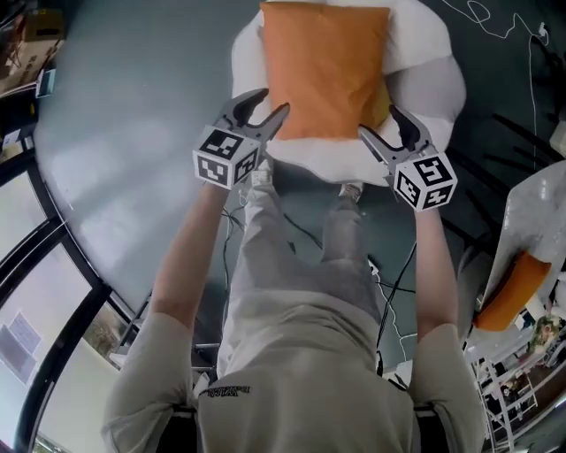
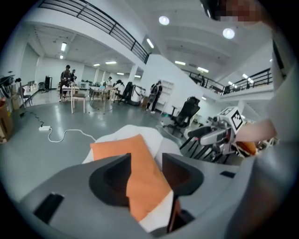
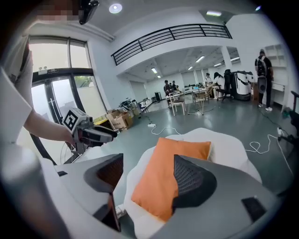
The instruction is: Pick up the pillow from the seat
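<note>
An orange pillow (image 1: 325, 66) lies on a white cushioned seat (image 1: 429, 53), straight ahead of the person. My left gripper (image 1: 272, 101) is at the pillow's near left corner, jaws apart. In the left gripper view the pillow (image 2: 140, 175) shows in the gap between the jaws of this gripper (image 2: 146, 156), with no pad pressing on it. My right gripper (image 1: 378, 120) is at the near right corner, also open. In the right gripper view the pillow (image 3: 170, 170) lies beyond the spread jaws of that gripper (image 3: 148, 161) on the seat (image 3: 229, 144).
The person's legs and shoes (image 1: 261, 172) stand just in front of the seat. A second orange cushion (image 1: 513, 287) rests on a white cover at the right. Cables (image 1: 495, 18) trail on the grey floor. A black window frame (image 1: 53, 230) runs along the left. Office chairs (image 2: 187, 112) stand further off.
</note>
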The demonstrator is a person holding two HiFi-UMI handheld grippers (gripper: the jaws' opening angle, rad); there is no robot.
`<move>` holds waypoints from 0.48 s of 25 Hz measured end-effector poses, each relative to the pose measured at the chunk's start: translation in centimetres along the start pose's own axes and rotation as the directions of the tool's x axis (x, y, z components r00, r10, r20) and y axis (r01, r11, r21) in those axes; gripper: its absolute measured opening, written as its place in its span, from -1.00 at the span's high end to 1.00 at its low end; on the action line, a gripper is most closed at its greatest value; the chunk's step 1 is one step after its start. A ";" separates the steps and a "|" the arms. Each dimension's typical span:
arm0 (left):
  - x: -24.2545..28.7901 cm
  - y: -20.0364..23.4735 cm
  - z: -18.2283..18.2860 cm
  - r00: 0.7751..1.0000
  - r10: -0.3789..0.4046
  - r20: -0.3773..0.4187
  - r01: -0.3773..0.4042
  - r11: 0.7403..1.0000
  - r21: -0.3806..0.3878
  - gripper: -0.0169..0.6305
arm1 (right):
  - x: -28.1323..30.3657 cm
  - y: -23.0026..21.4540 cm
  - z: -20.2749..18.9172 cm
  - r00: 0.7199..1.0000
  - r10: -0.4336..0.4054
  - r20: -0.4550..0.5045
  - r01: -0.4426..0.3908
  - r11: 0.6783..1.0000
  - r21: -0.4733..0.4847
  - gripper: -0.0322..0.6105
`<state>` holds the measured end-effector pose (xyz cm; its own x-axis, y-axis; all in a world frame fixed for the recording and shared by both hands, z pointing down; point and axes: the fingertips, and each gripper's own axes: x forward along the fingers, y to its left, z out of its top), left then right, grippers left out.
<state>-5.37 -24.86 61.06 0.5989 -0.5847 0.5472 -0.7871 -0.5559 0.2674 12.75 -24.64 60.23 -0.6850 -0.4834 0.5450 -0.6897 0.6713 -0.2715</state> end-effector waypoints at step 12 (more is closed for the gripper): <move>15.6 10.2 -16.8 0.973 0.137 -0.187 -0.154 0.985 -0.078 0.13 | 11.9 -13.3 -12.7 0.993 -0.117 -0.002 0.116 0.980 0.165 -0.34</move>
<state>-6.58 -29.72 85.63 0.4473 -0.5346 0.7170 -0.8788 -0.4119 0.2410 16.76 -32.20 80.38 -0.5991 -0.5575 0.5747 -0.7935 0.5090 -0.3335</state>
